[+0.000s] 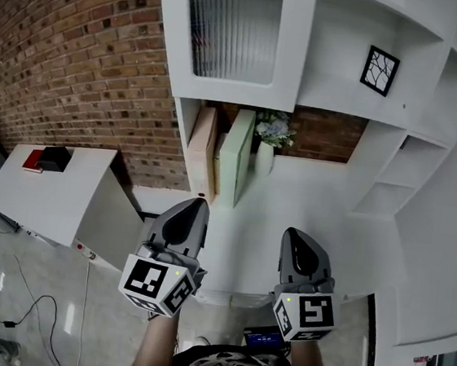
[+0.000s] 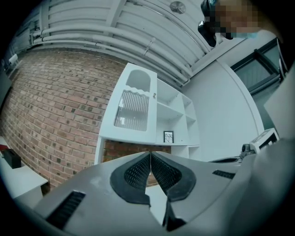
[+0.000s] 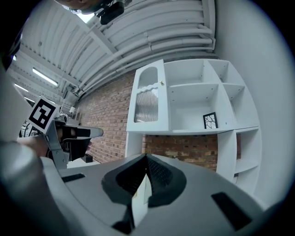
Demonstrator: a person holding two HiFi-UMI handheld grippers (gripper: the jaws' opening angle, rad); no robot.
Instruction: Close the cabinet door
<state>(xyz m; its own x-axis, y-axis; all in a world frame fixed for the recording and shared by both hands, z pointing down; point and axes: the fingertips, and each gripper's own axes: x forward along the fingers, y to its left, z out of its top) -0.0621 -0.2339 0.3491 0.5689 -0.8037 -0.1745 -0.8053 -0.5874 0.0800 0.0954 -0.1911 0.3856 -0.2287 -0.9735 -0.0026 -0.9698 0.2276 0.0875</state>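
While the person holds both tools low over the near edge of the tabletop [image 1: 333,202], the left gripper [image 1: 196,207] and the right gripper [image 1: 293,235] sit side by side with a clear gap between them, touching nothing. Each one has its jaws pressed together at the tips, with nothing caught between them.

Beyond the tips, the white tabletop runs bare through its middle and all along its right side, up to the upright panels of the shelf unit [image 1: 435,95] at the right edge. Towards the far left corner the room narrows: a pale green board [image 1: 235,158] and a wooden board [image 1: 202,138] stand on edge, close to each other, and just right of them stands a white vase [image 1: 264,159] of flowers [image 1: 273,128], against the far edge.

Above that far left corner hangs the cabinet door [image 1: 233,31], white-framed with a ribbed pane. From both gripper views it lies flat with the front of the shelf unit, its small knob [image 3: 161,84] at the right edge; whether it sits fully home cannot be told. Right of it, an open shelf holds a framed picture [image 1: 380,70].

Off the left edge stand a low side table [image 1: 71,197] and the brick wall [image 1: 72,45].
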